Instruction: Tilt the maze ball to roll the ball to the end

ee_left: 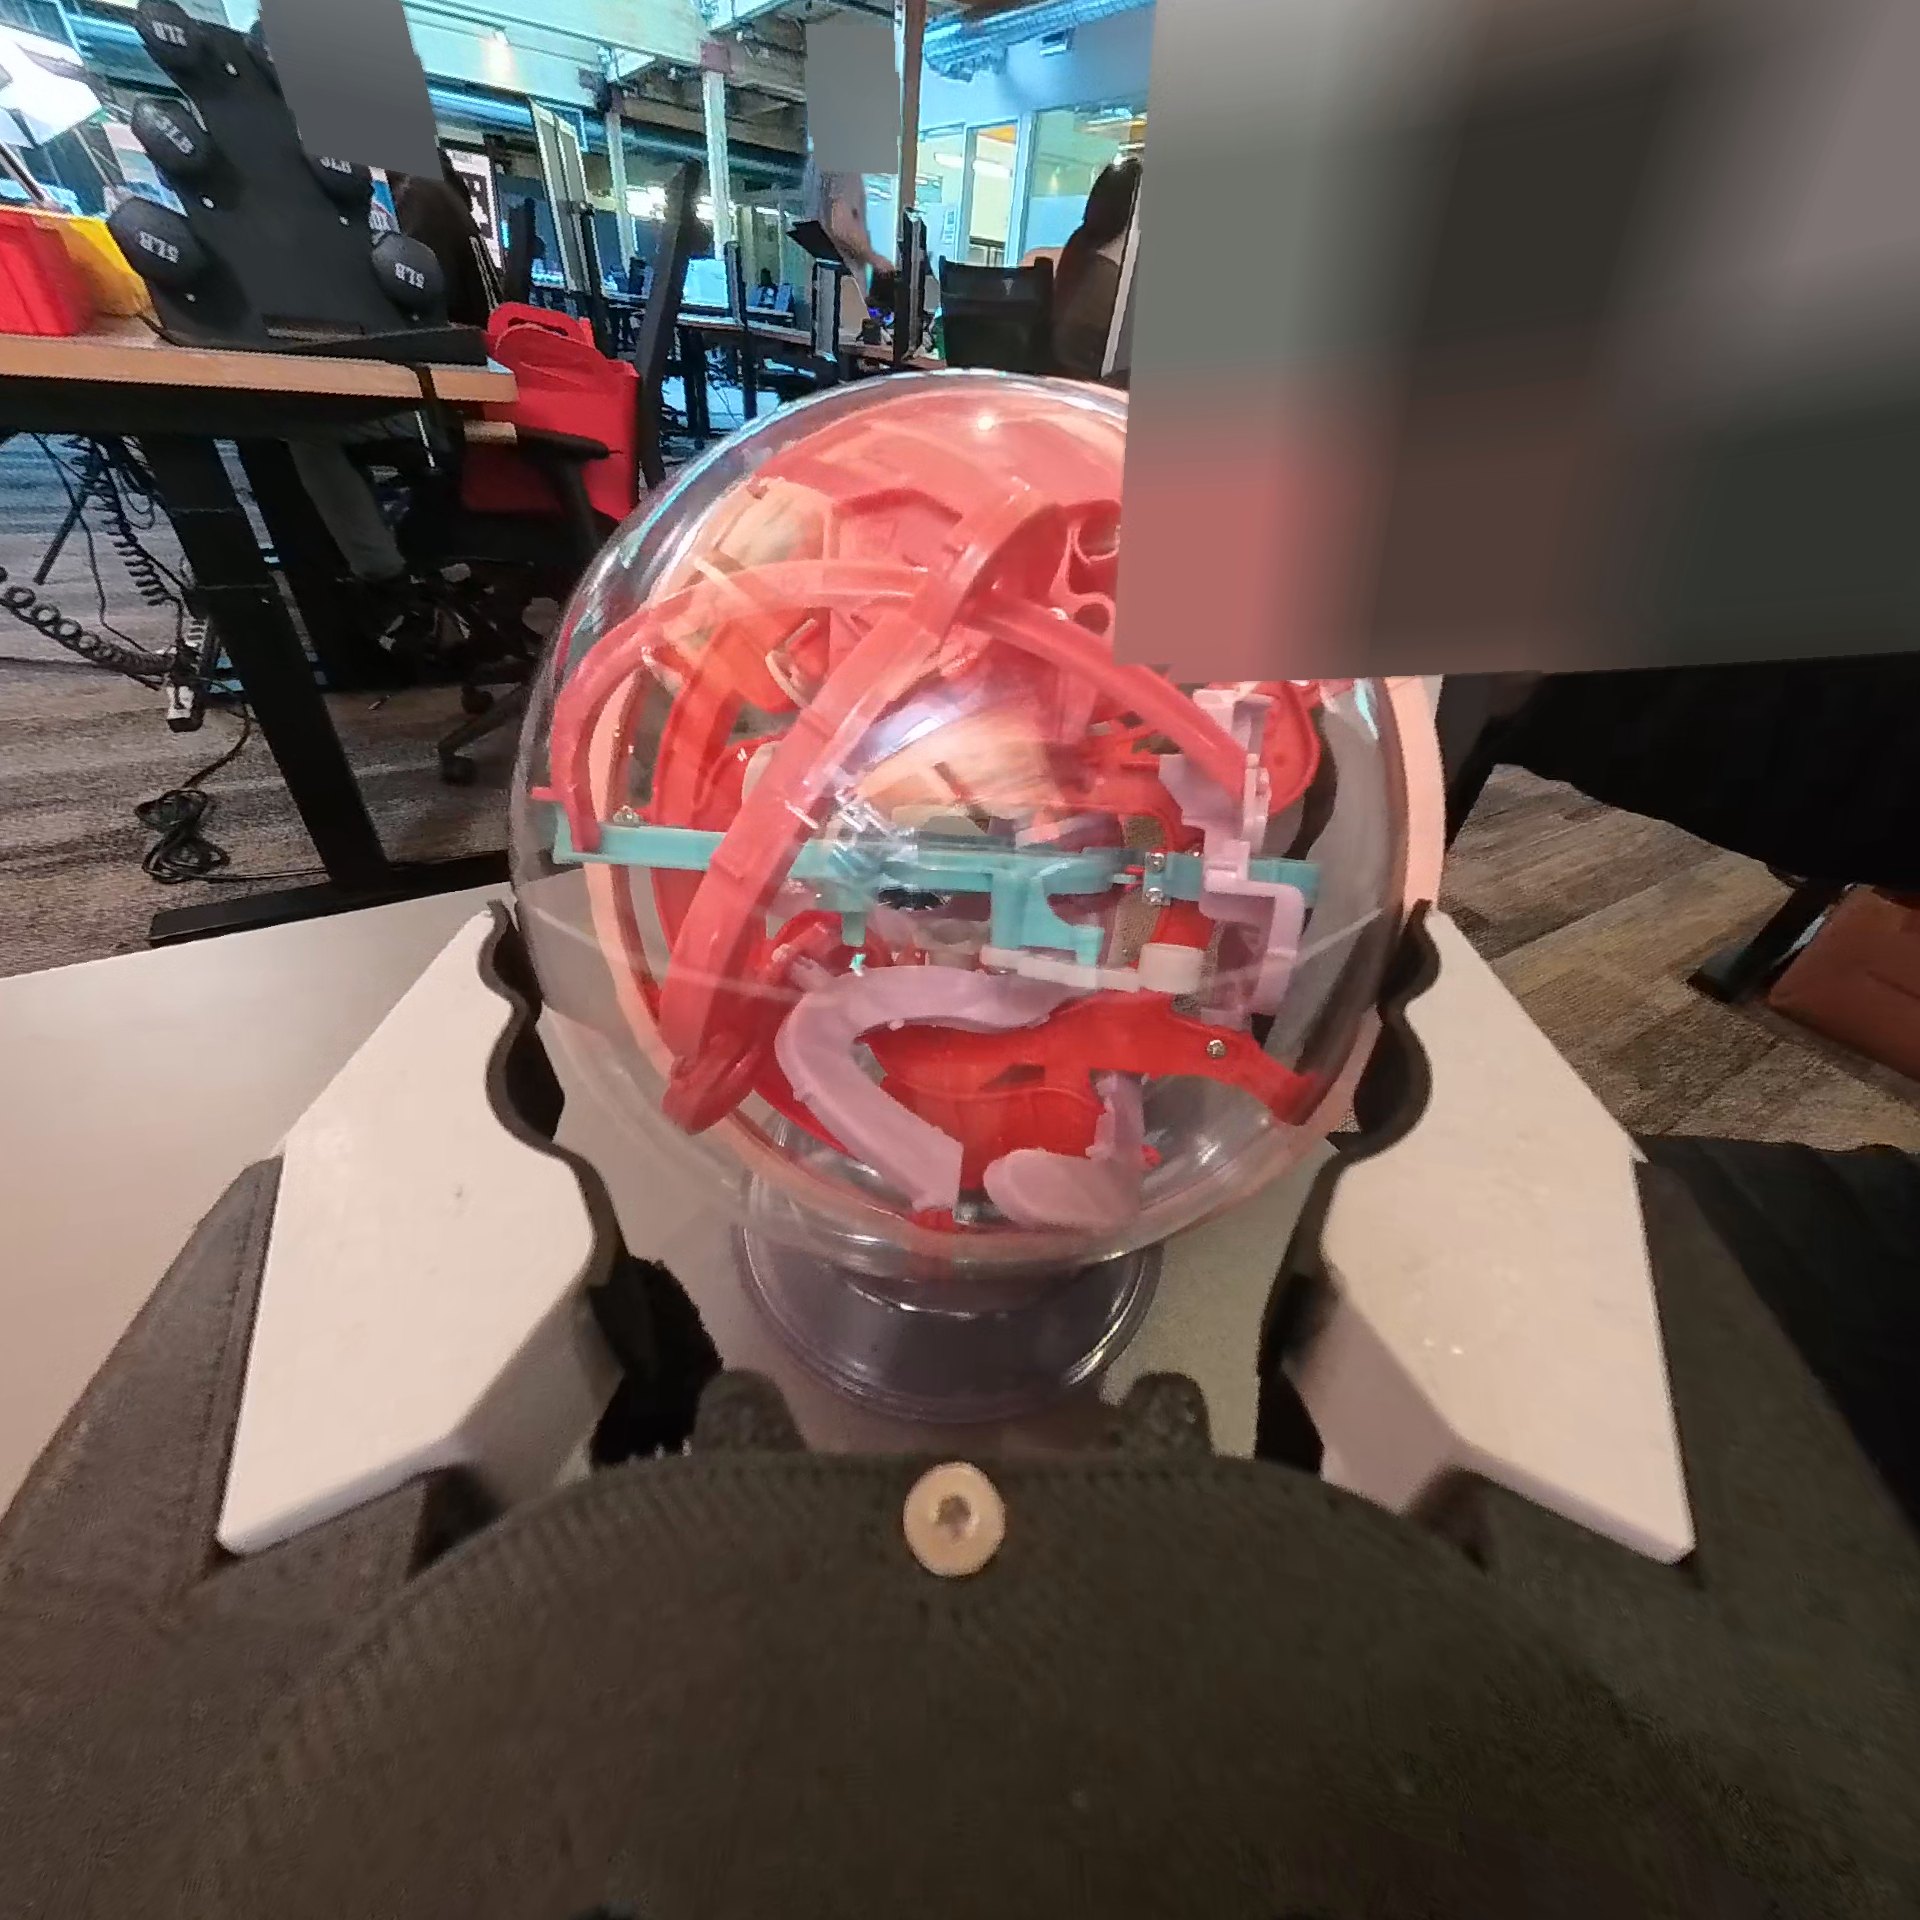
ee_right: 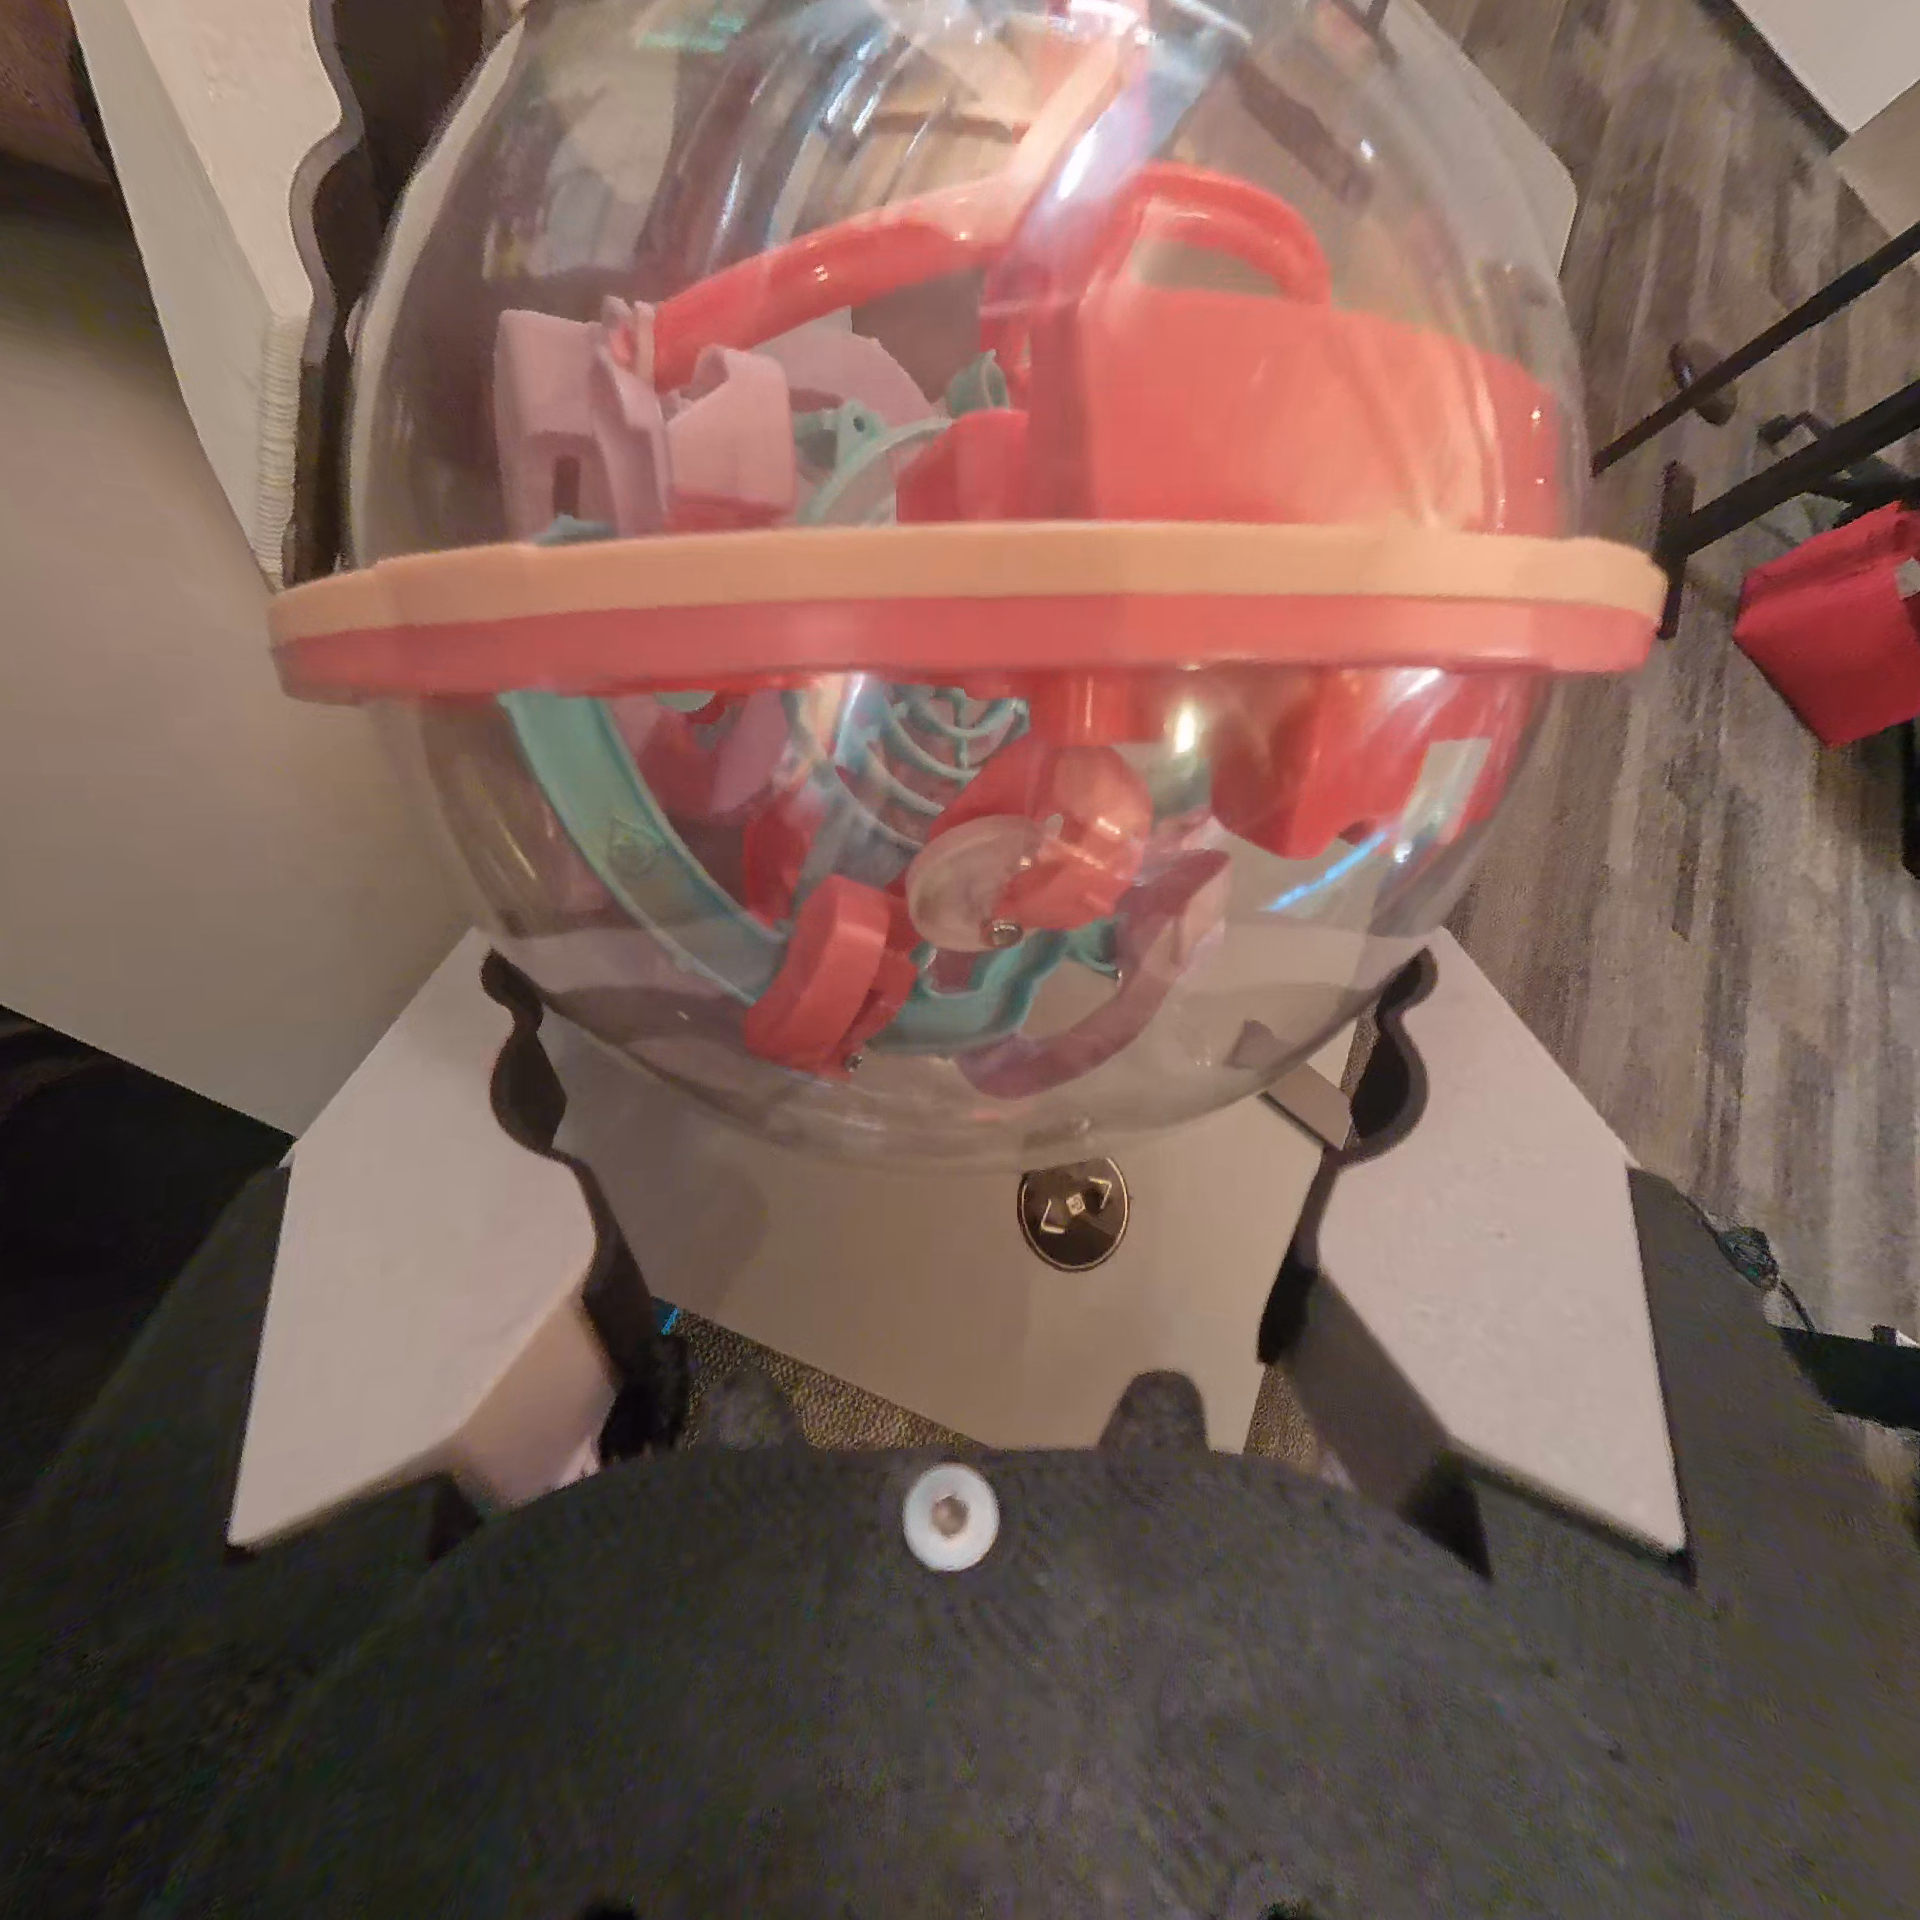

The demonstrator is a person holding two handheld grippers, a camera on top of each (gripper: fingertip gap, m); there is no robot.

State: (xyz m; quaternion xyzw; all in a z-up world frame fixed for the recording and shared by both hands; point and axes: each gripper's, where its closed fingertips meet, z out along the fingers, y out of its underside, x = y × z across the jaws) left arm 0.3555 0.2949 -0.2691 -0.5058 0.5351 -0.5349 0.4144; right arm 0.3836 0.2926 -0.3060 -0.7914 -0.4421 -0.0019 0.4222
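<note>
Your left gripper [ee_left: 961, 997] clamps the maze ball [ee_left: 966, 831] between its 2 fingers, just above the clear stand [ee_left: 945, 1320] on the white table [ee_left: 156, 1091]. Your right gripper [ee_right: 961, 1039] grips the same sphere, below its pink equator band [ee_right: 966, 613].

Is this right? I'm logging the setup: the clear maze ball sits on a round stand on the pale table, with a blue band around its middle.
Not quite. The band around the maze ball is cream and red, not blue, as the right wrist view shows. The stand and table match.
</note>
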